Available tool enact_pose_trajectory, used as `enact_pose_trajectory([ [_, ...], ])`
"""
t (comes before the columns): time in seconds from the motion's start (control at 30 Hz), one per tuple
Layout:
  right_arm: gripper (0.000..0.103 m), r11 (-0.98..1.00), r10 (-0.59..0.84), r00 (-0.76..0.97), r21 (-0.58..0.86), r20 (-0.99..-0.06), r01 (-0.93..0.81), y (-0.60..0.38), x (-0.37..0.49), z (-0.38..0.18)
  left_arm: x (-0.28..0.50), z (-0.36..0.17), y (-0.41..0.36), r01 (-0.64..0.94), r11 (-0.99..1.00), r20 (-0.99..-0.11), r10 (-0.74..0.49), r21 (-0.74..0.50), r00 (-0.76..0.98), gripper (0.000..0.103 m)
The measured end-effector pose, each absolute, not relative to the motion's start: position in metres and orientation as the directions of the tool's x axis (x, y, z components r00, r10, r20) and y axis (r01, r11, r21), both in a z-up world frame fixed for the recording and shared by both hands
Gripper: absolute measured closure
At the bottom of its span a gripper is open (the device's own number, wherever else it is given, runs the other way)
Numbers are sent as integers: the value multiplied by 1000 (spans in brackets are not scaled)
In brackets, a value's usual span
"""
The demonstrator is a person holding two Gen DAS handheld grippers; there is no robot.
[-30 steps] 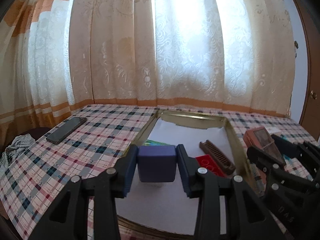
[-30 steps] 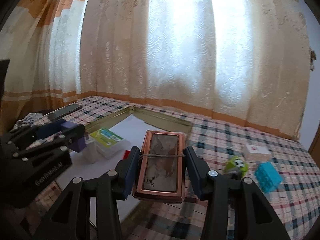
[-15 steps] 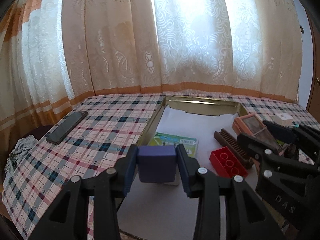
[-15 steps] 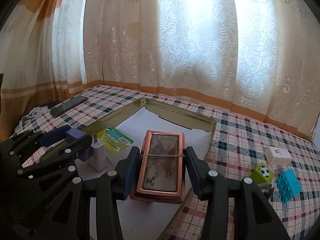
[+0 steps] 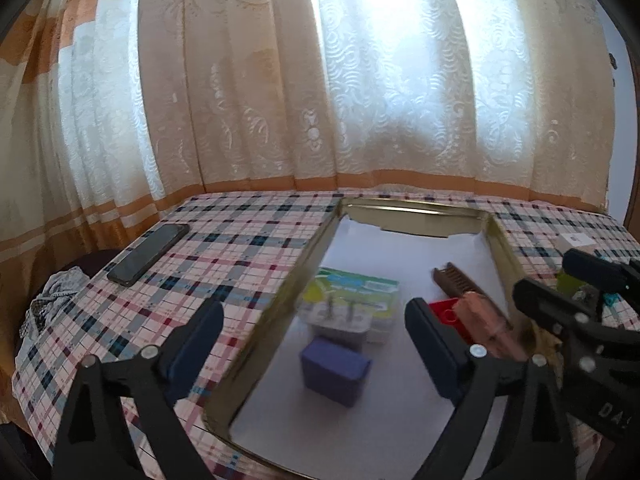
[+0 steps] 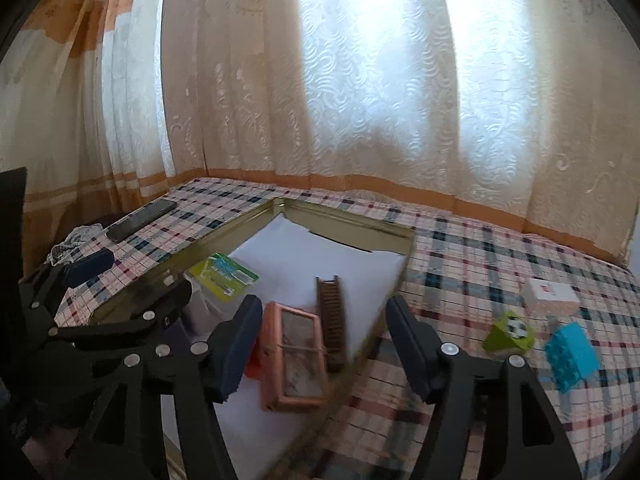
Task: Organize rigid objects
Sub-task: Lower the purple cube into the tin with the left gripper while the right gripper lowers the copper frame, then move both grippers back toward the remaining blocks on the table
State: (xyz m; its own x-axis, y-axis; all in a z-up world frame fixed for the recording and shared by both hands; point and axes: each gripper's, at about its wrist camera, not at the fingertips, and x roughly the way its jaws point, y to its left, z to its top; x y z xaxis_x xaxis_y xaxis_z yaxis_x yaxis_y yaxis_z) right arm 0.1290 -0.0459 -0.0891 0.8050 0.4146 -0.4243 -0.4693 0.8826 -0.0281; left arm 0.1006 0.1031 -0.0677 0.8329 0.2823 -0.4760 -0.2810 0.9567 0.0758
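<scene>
My left gripper point(image 5: 312, 340) hangs over the gold-rimmed tray point(image 5: 280, 304), its jaws opening wide. The purple block point(image 5: 335, 368) lies free on the tray's white paper below them. My right gripper point(image 6: 322, 332) is over the tray's right side with its jaws opening too. The copper framed box point(image 6: 294, 360) lies loose beneath them, tilted on a red brick point(image 5: 444, 312), and neither pad presses on it. A brown comb point(image 6: 332, 320) and a green-and-white pack point(image 6: 224, 276) also rest in the tray. The left gripper point(image 6: 132, 280) shows at the left of the right wrist view.
A green block point(image 6: 510, 334), a blue block point(image 6: 572, 354) and a white box point(image 6: 552, 298) sit on the plaid cloth right of the tray. A dark phone point(image 5: 148, 254) lies far left, a crumpled cloth point(image 5: 52, 300) beside it. Curtains close off the back.
Both grippers have let go. The purple block dropped from the left jaws onto the tray paper. The copper box left the right jaws and now lies in the tray by the comb.
</scene>
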Motion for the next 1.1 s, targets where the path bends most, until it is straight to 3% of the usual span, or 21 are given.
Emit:
enact_pose_trajectory([
  [0.2, 31, 914, 365, 846, -23, -388, -405, -102, 111, -87, 94, -57, 64, -204, 977, -463, 212, 68, 861, 4],
  [0.43, 28, 973, 205, 914, -27, -350, -229, -180, 104, -90, 106, -52, -8, -71, 992, -464, 111, 102, 879, 2],
  [0.63, 27, 995, 102, 922, 30, -373, -98, -235, 121, -97, 126, -62, -71, 42, 986, -501, 45, 161, 864, 1],
  [0.9, 27, 993, 103, 908, 89, -407, -73, -260, 133, -109, 160, -85, -105, 119, 981, -598, -1, 157, 801, 2],
  [1.07, 27, 994, 105, 900, 80, -422, -78, -258, 138, -110, 172, -90, -108, 153, 980, -635, -40, 124, 772, 26],
  [1.1, 27, 994, 104, 899, 77, -426, -78, -258, 139, -110, 173, -90, -108, 167, 979, -638, -56, 114, 768, 38],
])
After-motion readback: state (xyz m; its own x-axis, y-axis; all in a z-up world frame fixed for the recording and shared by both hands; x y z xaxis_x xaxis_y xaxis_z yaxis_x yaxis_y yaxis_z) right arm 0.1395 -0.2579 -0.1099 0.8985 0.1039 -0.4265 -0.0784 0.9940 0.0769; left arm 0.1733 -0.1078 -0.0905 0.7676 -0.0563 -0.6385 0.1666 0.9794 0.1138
